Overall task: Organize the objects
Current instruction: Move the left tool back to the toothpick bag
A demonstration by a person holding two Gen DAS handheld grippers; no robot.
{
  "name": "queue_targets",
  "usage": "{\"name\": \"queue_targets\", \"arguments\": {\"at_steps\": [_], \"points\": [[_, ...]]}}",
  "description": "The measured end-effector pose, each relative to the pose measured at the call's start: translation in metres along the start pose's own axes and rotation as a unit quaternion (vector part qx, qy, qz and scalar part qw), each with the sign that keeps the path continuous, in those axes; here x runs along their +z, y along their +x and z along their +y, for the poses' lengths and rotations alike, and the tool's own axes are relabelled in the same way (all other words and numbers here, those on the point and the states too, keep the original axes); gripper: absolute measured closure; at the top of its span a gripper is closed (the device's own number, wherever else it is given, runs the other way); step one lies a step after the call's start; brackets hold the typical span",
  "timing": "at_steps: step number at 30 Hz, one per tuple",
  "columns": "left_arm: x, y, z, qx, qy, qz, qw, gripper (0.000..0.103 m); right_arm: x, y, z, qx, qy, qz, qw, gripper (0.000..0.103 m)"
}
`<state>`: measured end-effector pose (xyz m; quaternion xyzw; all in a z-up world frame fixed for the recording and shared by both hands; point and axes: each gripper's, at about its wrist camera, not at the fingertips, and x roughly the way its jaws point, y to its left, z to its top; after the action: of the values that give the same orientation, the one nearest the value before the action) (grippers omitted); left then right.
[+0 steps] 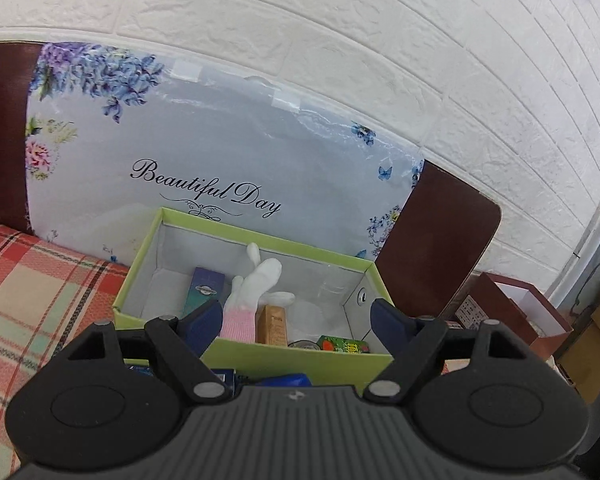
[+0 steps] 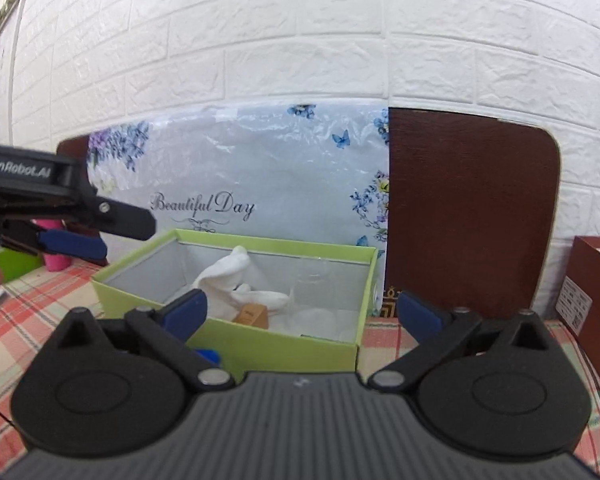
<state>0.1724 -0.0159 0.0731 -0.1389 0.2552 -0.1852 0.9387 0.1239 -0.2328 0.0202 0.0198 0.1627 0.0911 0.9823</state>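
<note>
While I watched both feeds, my left gripper (image 1: 298, 318) and right gripper (image 2: 302, 312) each had their jaws spread wide, holding nothing. The green box (image 1: 260, 354) sat on the plaid-covered worktop (image 1: 32, 280), against a floral "Beautiful Day" panel (image 1: 204, 148). Inside it lay a white glove (image 1: 256, 280), a purple carton (image 1: 204, 286), a small brown box (image 1: 274, 324) and a clear cup (image 1: 332, 290).

Open left gripper (image 1: 298, 316) before green box (image 1: 256, 354) holding glove (image 1: 252, 284), seemingly.
</note>
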Motion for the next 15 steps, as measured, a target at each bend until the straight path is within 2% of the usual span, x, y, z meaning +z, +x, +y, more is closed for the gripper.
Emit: {"name": "queue_targets", "arguments": {"at_steps": [3, 7, 11, 15], "points": [[-0.014, -0.023, -0.001, 0.009, -0.01, -0.008, 0.9999, 0.019, -0.001, -0.024, 0.002, 0.012, 0.024, 0.002, 1.0, 0.0], [-0.043, -0.049, 0.0, 0.019, -0.023, 0.004, 0.9995, 0.019, -0.014, -0.055, 0.009, 0.017, 0.027, 0.003, 1.0, 0.0], [-0.081, -0.065, 0.002, 0.031, -0.024, 0.024, 0.9989, 0.019, -0.038, -0.072, 0.01, 0.025, 0.042, 0.043, 0.998, 0.0], [-0.111, -0.07, 0.009, 0.043, -0.031, 0.065, 0.9965, 0.019, -0.064, -0.086, 0.011, 0.022, 0.054, 0.074, 0.996, 0.0]]}}
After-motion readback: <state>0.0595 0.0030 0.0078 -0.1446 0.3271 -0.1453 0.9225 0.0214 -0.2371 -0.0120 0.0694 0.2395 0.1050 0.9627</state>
